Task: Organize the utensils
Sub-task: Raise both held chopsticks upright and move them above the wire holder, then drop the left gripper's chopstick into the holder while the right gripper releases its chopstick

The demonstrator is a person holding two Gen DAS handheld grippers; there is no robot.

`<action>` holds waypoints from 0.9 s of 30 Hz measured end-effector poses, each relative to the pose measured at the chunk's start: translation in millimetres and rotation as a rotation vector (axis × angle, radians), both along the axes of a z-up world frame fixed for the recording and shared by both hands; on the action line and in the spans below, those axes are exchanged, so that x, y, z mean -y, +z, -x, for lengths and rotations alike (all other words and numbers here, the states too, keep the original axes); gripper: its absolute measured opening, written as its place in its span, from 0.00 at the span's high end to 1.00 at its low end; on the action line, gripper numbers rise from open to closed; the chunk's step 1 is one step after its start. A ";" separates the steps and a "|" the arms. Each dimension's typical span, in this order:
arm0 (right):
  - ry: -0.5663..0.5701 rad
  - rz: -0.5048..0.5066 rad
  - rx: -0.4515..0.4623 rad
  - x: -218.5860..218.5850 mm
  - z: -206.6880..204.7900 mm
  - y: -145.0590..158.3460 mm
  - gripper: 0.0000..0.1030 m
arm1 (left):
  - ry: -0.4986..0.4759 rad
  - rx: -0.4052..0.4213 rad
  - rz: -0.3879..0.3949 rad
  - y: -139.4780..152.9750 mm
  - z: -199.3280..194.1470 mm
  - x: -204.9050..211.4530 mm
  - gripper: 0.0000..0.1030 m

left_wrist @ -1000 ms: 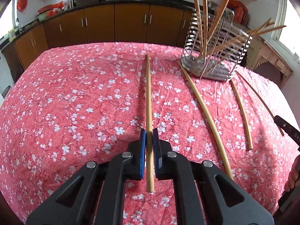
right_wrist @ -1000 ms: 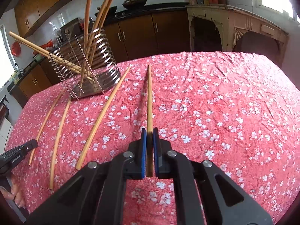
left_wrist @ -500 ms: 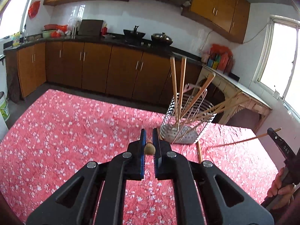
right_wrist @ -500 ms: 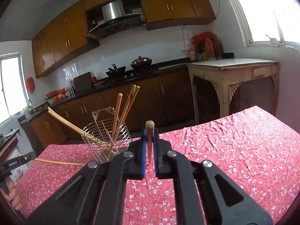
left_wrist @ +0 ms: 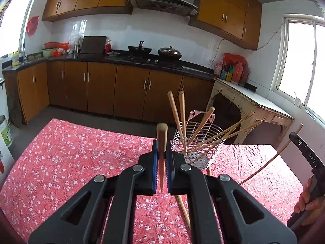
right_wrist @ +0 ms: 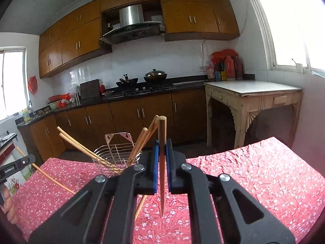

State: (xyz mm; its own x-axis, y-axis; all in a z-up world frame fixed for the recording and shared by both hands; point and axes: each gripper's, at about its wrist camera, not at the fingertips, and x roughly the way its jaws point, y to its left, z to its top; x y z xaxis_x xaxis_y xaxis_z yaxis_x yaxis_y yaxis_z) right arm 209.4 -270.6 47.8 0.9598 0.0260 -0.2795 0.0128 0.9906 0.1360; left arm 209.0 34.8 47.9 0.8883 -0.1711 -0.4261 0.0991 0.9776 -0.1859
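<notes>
The left gripper (left_wrist: 161, 158) is clamped on a chopstick (left_wrist: 161, 142) held nearly upright above the red cloth (left_wrist: 61, 162), thick end up, level with the wire holder (left_wrist: 198, 142) just beyond. The right gripper (right_wrist: 161, 160) likewise pinches a second chopstick (right_wrist: 162, 152), raised and pointing upward, with the holder (right_wrist: 116, 154) to its left. More chopsticks (left_wrist: 182, 118) lean in the holder, and one (left_wrist: 183, 209) lies on the cloth.
</notes>
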 end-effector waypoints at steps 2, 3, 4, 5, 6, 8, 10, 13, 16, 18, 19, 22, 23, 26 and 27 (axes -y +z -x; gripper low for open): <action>0.016 0.008 0.009 -6.6 1.8 8.3 0.92 | -0.009 0.014 -0.009 5.7 2.5 4.6 0.94; 0.027 0.016 0.020 -11.6 2.7 16.0 0.92 | -0.014 0.022 -0.013 9.3 3.7 7.6 0.94; 0.036 0.020 0.029 -15.1 3.3 22.2 0.92 | -0.022 0.034 -0.020 14.8 5.4 11.8 0.94; 0.048 0.024 0.042 -19.5 3.3 30.4 0.92 | -0.028 0.046 -0.026 20.3 6.8 16.0 0.94; 0.055 0.027 0.053 -22.0 2.9 37.5 0.92 | -0.035 0.061 -0.032 27.2 8.2 21.0 0.94; 0.070 0.037 0.083 -29.0 3.4 56.7 0.92 | -0.045 0.089 -0.040 39.3 8.8 29.2 0.94; 0.088 0.047 0.118 -36.9 1.8 78.8 0.92 | -0.051 0.129 -0.043 58.0 8.3 39.9 0.94; 0.099 0.052 0.153 -43.6 -5.5 103.9 0.92 | -0.049 0.194 -0.049 87.3 5.1 56.8 0.94; 0.108 0.050 0.175 -47.7 -17.7 123.1 0.92 | -0.028 0.264 -0.051 115.8 -2.9 72.4 0.94; 0.119 0.041 0.186 -49.2 -28.6 131.4 0.92 | -0.001 0.310 -0.051 133.6 -12.5 82.9 0.94; 0.123 0.037 0.188 -50.0 -34.4 133.5 0.92 | 0.011 0.326 -0.051 137.3 -16.5 85.8 0.94; 0.128 0.028 0.192 -52.5 -51.8 134.7 0.92 | 0.065 0.367 -0.056 146.5 -39.3 97.5 0.94; 0.128 0.023 0.192 -52.3 -60.1 133.4 0.92 | 0.081 0.378 -0.060 145.6 -45.1 99.6 0.94; 0.139 -0.001 0.185 -53.3 -79.8 124.5 0.92 | 0.131 0.391 -0.056 133.3 -66.9 102.4 0.94; 0.140 -0.006 0.177 -54.5 -86.7 119.8 0.92 | 0.141 0.385 -0.049 129.6 -71.4 102.6 0.94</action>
